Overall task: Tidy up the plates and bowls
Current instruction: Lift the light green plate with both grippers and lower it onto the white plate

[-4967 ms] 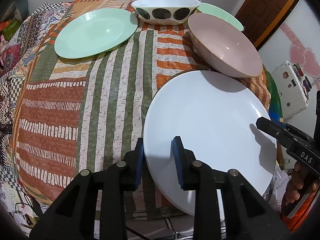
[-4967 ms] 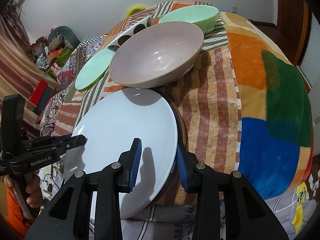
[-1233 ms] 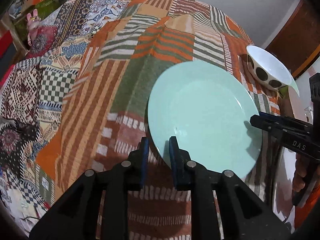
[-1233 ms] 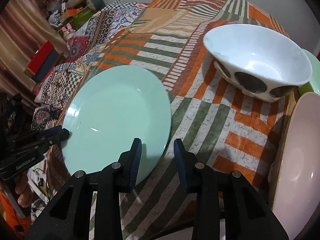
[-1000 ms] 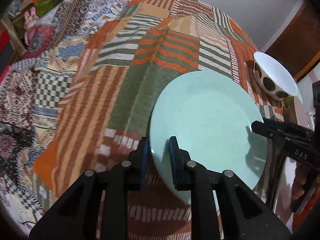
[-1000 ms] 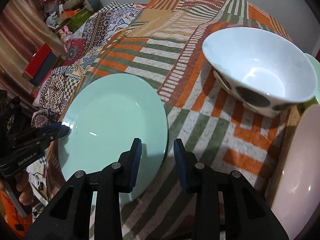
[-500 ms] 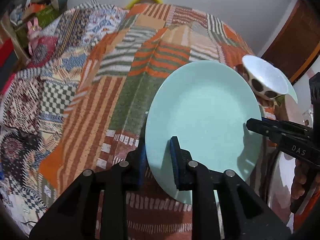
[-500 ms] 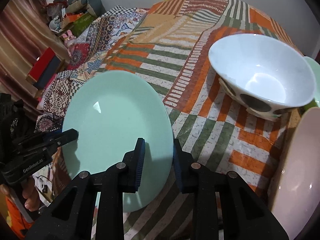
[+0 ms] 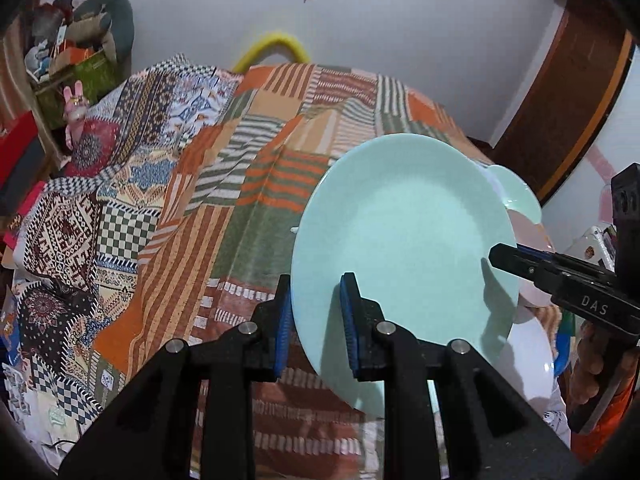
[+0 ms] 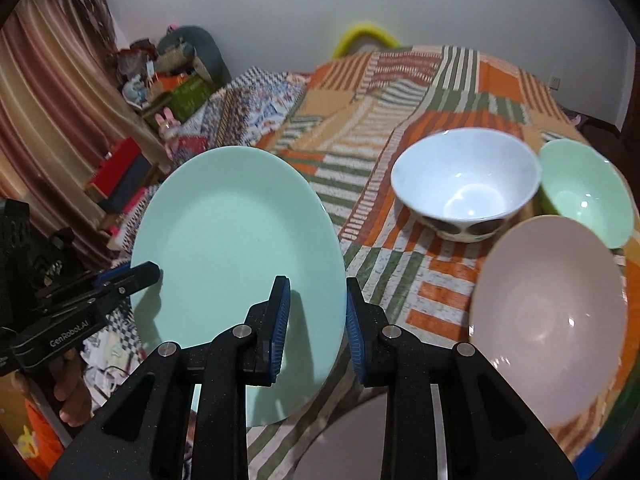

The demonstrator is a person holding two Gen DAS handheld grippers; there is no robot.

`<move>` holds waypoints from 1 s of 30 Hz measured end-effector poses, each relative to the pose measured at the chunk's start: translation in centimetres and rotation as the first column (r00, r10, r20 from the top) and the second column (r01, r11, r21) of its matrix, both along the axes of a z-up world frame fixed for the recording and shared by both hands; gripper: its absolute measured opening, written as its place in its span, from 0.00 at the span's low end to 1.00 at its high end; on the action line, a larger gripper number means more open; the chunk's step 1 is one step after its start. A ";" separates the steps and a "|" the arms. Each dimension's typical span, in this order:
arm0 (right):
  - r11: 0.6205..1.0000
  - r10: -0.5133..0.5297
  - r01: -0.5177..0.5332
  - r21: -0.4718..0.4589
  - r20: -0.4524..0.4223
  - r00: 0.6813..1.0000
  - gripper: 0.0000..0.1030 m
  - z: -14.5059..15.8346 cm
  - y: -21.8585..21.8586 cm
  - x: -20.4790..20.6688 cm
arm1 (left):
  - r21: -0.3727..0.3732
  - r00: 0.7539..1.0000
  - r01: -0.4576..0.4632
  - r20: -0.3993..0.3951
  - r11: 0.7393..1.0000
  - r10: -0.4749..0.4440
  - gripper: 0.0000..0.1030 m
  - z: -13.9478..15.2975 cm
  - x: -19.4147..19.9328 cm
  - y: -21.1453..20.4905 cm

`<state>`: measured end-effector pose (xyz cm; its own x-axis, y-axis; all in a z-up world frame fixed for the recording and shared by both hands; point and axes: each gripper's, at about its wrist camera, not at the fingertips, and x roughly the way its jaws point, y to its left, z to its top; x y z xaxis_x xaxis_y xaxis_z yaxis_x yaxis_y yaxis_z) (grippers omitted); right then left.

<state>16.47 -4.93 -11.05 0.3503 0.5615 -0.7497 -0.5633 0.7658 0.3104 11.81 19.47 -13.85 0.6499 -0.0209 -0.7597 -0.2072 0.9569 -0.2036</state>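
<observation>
Fingers of both grippers are pinching the green plate (image 9: pixel 404 240) at opposite rims: the left gripper (image 9: pixel 316 322) is clamping its near left edge, the right gripper (image 10: pixel 315 326) its near right edge, one finger above and one below the rim. Tilted, the plate is hanging clear above the patchwork bed (image 9: pixel 224 208). Beyond it, the spotted bowl (image 10: pixel 466 184), green bowl (image 10: pixel 586 196) and pink bowl (image 10: pixel 548 312) are sitting close together.

A home bedroom: patchwork quilt (image 9: pixel 208 200), striped curtain (image 10: pixel 48 128), soft toys (image 9: pixel 76 108) piled aside
</observation>
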 end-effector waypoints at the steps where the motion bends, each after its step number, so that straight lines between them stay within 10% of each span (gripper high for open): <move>1: 1.000 -0.002 0.002 0.007 0.006 1.000 0.24 0.3 -0.4 -0.3 | 0.002 1.000 0.002 0.007 1.000 -0.002 0.21 0.4 -0.3 -0.3; 30: 0.997 -0.070 0.070 0.040 0.006 0.998 0.24 -0.2 -9.0 -6.2 | 0.006 0.993 0.090 -0.072 0.996 -0.089 0.21 -0.2 -5.4 -9.4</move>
